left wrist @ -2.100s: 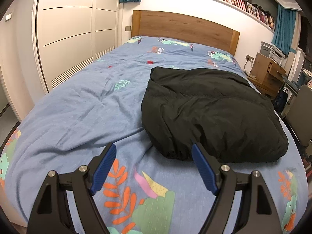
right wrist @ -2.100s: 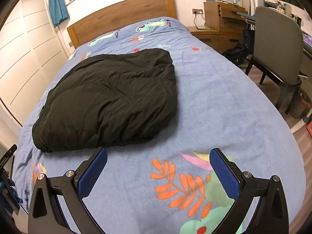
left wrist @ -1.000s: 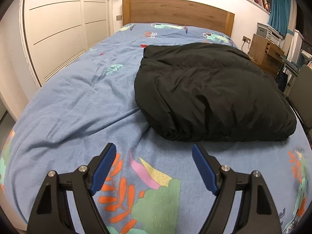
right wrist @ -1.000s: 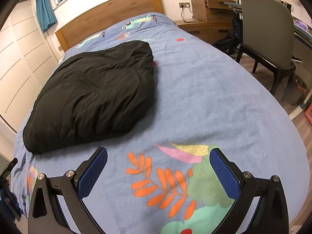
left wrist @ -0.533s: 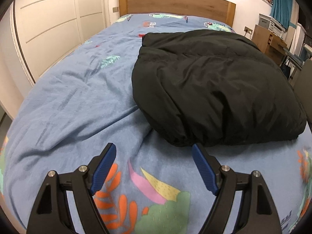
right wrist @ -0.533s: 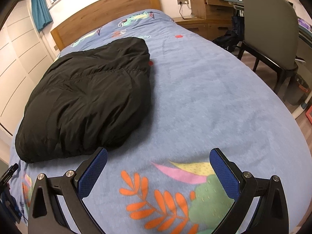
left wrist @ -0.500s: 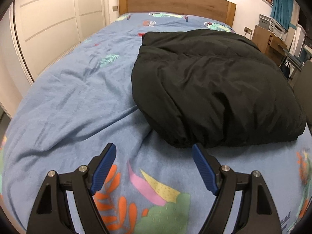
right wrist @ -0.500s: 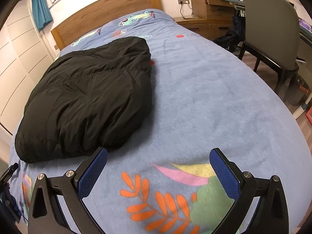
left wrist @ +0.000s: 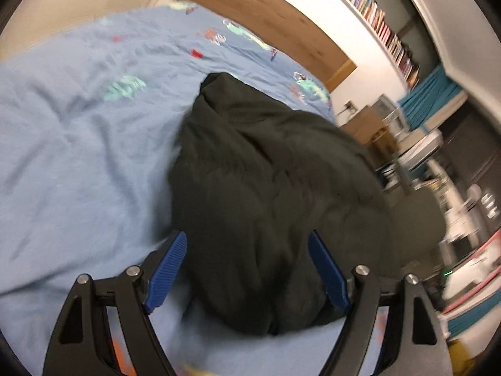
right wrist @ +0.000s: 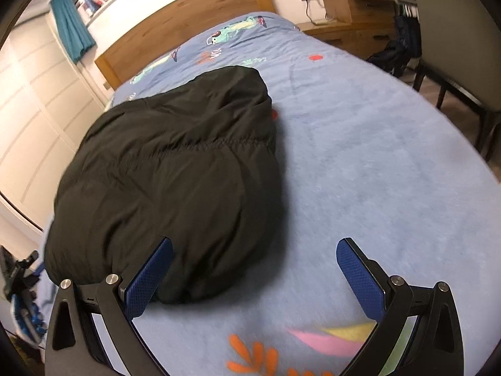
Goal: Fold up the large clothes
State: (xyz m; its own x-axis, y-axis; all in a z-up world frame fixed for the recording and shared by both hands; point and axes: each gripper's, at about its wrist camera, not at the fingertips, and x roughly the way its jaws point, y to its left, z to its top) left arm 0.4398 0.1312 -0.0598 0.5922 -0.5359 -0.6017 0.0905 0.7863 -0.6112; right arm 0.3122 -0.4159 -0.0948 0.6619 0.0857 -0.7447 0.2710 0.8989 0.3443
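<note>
A black puffy jacket point(left wrist: 269, 188) lies folded in a thick bundle on a bed with a blue patterned cover point(left wrist: 72, 144). It also shows in the right wrist view point(right wrist: 175, 175). My left gripper point(left wrist: 247, 269) is open, tilted, and hangs over the jacket's near edge, holding nothing. My right gripper point(right wrist: 253, 275) is open and empty just above the cover point(right wrist: 375, 169), its left finger over the jacket's near right corner.
A wooden headboard point(right wrist: 188, 18) stands at the far end of the bed. White wardrobe doors point(right wrist: 34, 116) line the left side. A grey chair point(right wrist: 454, 31) and a wooden bedside cabinet point(right wrist: 353, 9) stand to the right. A bookshelf point(left wrist: 372, 12) runs along the wall.
Both grippers have moved forward toward the jacket's near edge. The left gripper has also tilted and swung right. The jacket has not moved.
</note>
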